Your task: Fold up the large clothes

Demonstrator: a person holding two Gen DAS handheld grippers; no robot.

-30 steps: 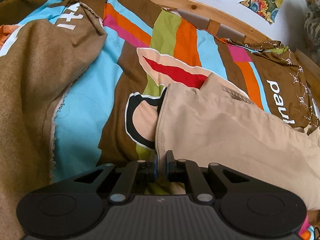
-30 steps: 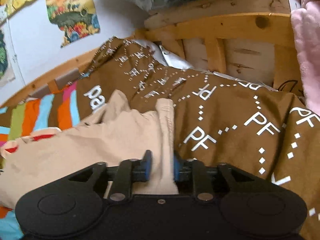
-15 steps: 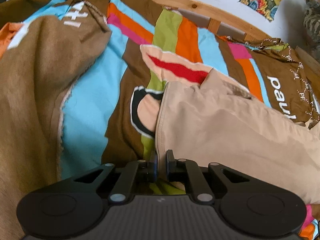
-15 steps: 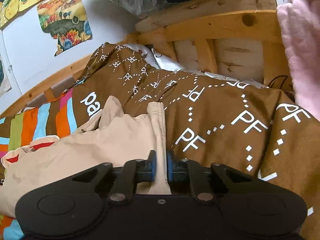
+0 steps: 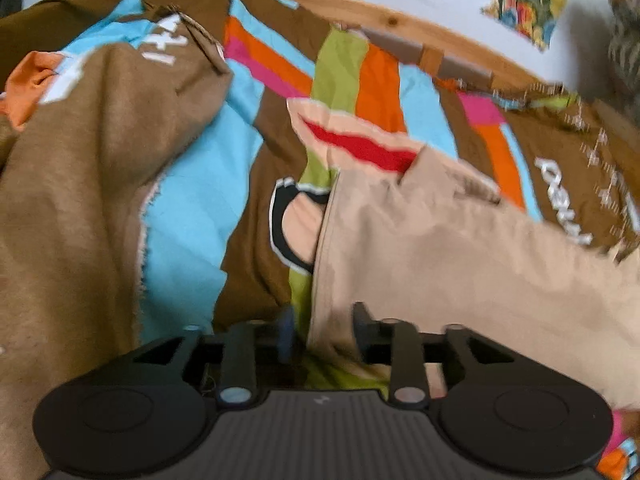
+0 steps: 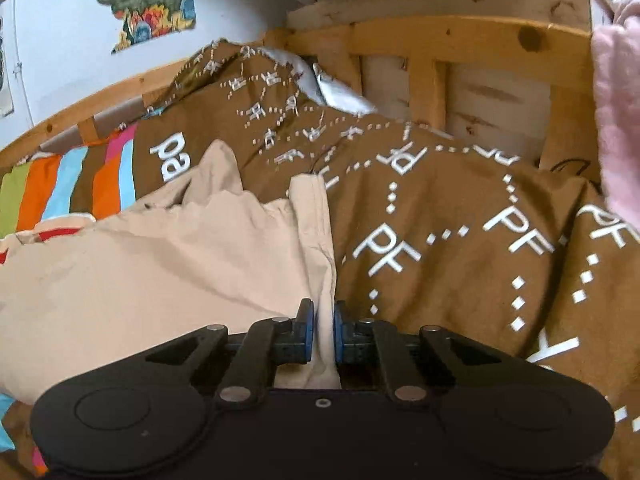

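Note:
A large beige garment (image 5: 460, 264) lies on a bed with a striped brown, blue and orange cover (image 5: 200, 208). In the left wrist view my left gripper (image 5: 323, 320) is open, its jaws apart around the garment's left edge. In the right wrist view the same beige garment (image 6: 160, 272) spreads to the left. My right gripper (image 6: 325, 322) is shut on the garment's right hem, which runs up between the blue pads.
A brown blanket (image 5: 72, 208) is bunched at the left. A brown cover with white "PF" letters (image 6: 440, 240) lies to the right. A wooden bed frame (image 6: 460, 44) and wall stand behind. A pink cloth (image 6: 616, 120) hangs at far right.
My left gripper, shut on the garment's edge before, has opened. My right gripper closed on the hem about half a second ago and stays shut.

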